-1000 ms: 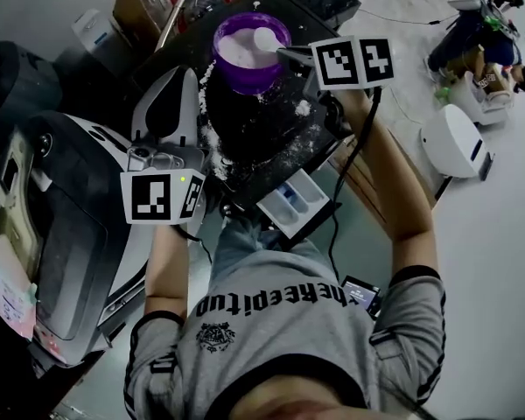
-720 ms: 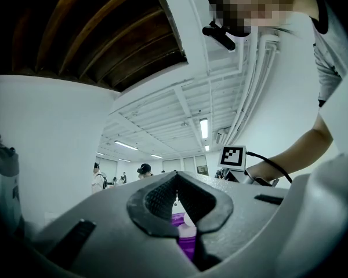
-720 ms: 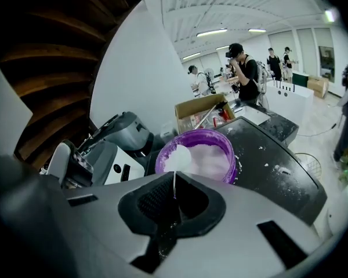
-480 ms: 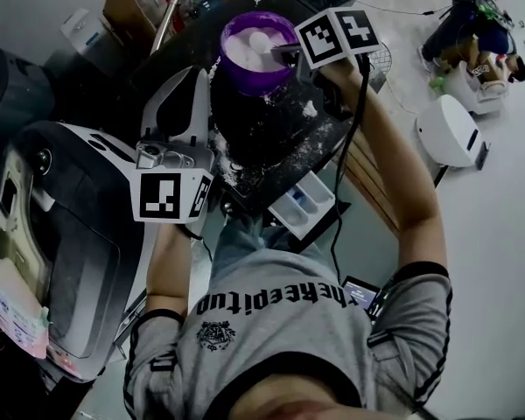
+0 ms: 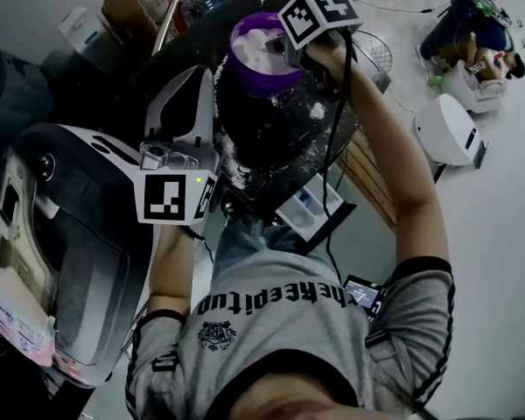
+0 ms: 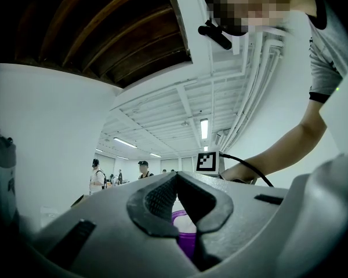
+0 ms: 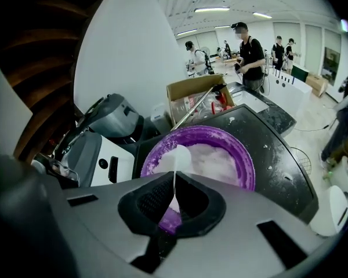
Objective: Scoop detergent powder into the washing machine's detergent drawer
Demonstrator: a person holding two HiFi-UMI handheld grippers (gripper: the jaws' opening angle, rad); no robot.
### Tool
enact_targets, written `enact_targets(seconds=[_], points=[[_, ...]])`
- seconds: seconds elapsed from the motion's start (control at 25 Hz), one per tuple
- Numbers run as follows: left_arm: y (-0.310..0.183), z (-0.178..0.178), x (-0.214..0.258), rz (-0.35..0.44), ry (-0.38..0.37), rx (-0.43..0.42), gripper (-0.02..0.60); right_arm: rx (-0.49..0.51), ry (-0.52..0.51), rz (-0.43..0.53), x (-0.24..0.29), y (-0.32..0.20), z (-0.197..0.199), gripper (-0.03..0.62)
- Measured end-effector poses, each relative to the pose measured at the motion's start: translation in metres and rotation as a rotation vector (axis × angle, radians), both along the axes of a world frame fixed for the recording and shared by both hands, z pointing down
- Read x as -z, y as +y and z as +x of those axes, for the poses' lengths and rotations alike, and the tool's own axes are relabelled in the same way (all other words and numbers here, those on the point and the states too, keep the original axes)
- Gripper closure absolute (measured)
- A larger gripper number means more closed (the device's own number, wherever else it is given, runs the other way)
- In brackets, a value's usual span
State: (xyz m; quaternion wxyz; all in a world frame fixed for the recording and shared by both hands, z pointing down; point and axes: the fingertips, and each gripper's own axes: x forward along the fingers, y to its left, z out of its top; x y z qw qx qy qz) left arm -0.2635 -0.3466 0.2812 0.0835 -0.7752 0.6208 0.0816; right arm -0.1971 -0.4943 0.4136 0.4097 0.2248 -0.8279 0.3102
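My right hand-held gripper [image 7: 174, 184] is pinched nearly shut on the thin handle of a white scoop [image 7: 178, 155]. The handle runs up between the pads, and the scoop's head sticks out just past the tips. It sits over the near-left part of a purple bowl [image 7: 247, 169], right above the white detergent powder [image 7: 217, 158] that fills the bowl. I can't tell whether the scoop touches the powder.

From the head view, this gripper's marker cube covers the bowl's right edge. The bowl stands toward the far side of a black bench [image 5: 280, 134]. Spilled powder [image 5: 234, 171] lies in a trail along the bench's left and near edges.

My left hand-held gripper [image 6: 177, 178] has its jaws closed tip to tip with nothing between them. It is tilted upward, toward the ceiling lights. A sliver of the purple bowl shows through the gap behind the pads. In the head view it hangs at the bench's left edge, apart from the bowl.

The detergent drawer [image 5: 308, 206] is pulled open below the bench's near edge, well apart from the scoop. A grey appliance [image 5: 70, 234] sits to the left of the bench. An open cardboard box [image 7: 191, 94] stands behind the bowl.
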Motion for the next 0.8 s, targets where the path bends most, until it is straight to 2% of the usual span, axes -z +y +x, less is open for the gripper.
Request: enact_targets(seconds=[0.2, 0.44, 0.8], points=[[0.000, -0.006, -0.003, -0.004, 0.006, 0.000, 0.577, 0.006, 0.062, -0.001, -0.009, -0.004, -0.005, 0.586], [-0.002, -0.008, -0.003, 0.000, 0.005, -0.005, 0.577, 0.002, 0.083, -0.006, -0.014, -0.009, -0.012, 0.586], [-0.005, -0.015, -0.006, -0.003, 0.015, -0.004, 0.577, -0.011, 0.015, -0.076, -0.017, -0.003, -0.022, 0.586]])
